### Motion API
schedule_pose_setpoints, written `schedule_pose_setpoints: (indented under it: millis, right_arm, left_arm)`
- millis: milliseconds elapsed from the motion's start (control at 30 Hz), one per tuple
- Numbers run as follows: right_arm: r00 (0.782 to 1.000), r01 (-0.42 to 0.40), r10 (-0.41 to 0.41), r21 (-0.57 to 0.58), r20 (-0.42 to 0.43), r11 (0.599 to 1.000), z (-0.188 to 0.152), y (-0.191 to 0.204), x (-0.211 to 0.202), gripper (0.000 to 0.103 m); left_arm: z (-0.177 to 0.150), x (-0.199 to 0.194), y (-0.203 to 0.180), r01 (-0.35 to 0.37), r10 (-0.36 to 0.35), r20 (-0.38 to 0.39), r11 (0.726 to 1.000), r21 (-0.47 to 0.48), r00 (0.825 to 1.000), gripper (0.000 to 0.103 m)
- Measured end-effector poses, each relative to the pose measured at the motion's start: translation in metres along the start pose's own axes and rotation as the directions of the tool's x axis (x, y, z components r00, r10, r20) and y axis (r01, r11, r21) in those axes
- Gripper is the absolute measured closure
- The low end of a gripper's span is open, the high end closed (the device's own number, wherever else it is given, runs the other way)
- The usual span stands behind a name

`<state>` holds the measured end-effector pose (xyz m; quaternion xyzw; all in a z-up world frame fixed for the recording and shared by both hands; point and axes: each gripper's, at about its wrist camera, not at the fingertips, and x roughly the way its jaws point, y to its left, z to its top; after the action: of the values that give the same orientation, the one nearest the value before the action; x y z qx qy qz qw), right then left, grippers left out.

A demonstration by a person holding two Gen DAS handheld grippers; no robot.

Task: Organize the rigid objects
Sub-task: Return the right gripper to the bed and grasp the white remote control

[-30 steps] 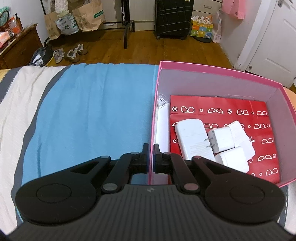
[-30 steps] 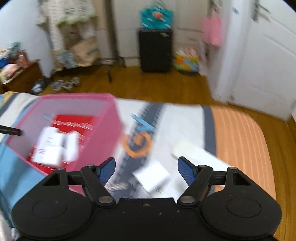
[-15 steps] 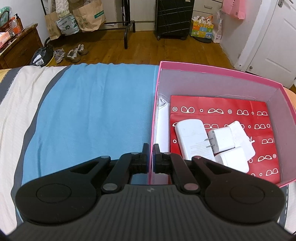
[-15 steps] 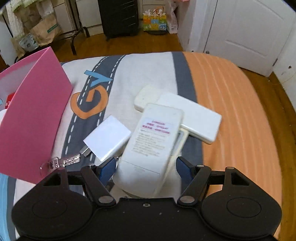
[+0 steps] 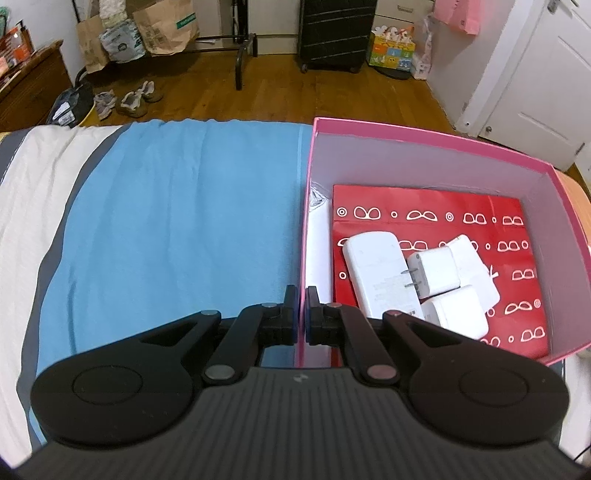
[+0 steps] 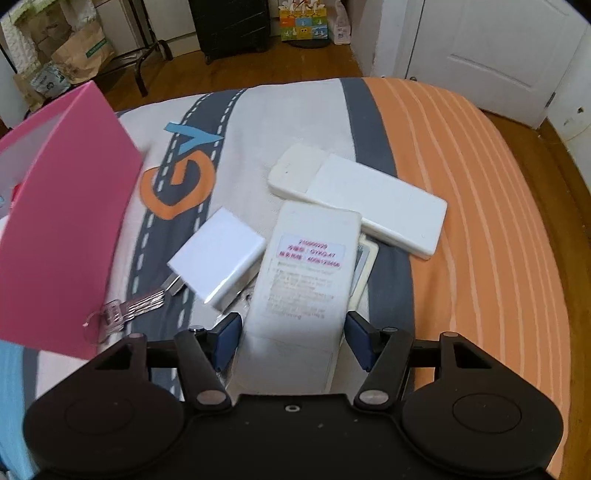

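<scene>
A pink box (image 5: 436, 138) sits on the bed, lined with red patterned paper (image 5: 424, 206). It holds a white remote (image 5: 373, 269) and white chargers (image 5: 436, 273). My left gripper (image 5: 301, 299) is shut on the box's left wall. In the right wrist view the box's pink side (image 6: 66, 229) is at left. My right gripper (image 6: 291, 332) is open, its blue pads either side of a white labelled remote (image 6: 303, 280) lying on the bed. Beside it lie a white charger (image 6: 218, 258), a long white remote (image 6: 373, 203) and keys (image 6: 129, 310).
The bedspread is blue (image 5: 177, 221) left of the box and orange striped (image 6: 480, 221) at right. Beyond the bed edge are wooden floor, shoes (image 5: 136, 99), paper bags (image 5: 166, 26), a black suitcase (image 5: 336, 33) and a white door (image 6: 491, 48).
My right gripper swung right from the box and came down over the labelled remote, which now lies between its open pads. The left gripper has not moved.
</scene>
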<state>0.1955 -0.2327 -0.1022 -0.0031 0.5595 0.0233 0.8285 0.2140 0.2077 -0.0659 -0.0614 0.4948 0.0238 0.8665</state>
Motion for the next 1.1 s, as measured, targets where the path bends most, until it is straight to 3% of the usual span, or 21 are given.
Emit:
schedule_pose_setpoints:
  millis: [567,767,1033,1100]
  right_arm:
    - [0.999,0.011,-0.011,-0.002,0.051,1.000,-0.002,-0.004,-0.018,0.040]
    - [0.999,0.021,-0.020,-0.021,0.038,1.000,-0.005,-0.002,-0.015,0.040]
    - [0.997,0.003,-0.003,0.008,0.080,1.000,-0.005,-0.005,-0.034,0.040]
    - [0.999,0.000,0.000,-0.004,0.048,1.000,-0.006,-0.005,-0.031,0.040]
  left_arm:
    - [0.005,0.003,0.015,0.107,-0.106,-0.020,0.994,0.027,0.994,0.097]
    - [0.005,0.003,0.016,0.105,-0.105,-0.019,0.994,0.025,0.994,0.097]
    - [0.005,0.005,0.018,0.112,-0.111,-0.022,0.994,0.017,0.994,0.097]
    - [0.005,0.005,0.018,0.111,-0.111,-0.021,0.993,0.027,0.994,0.097]
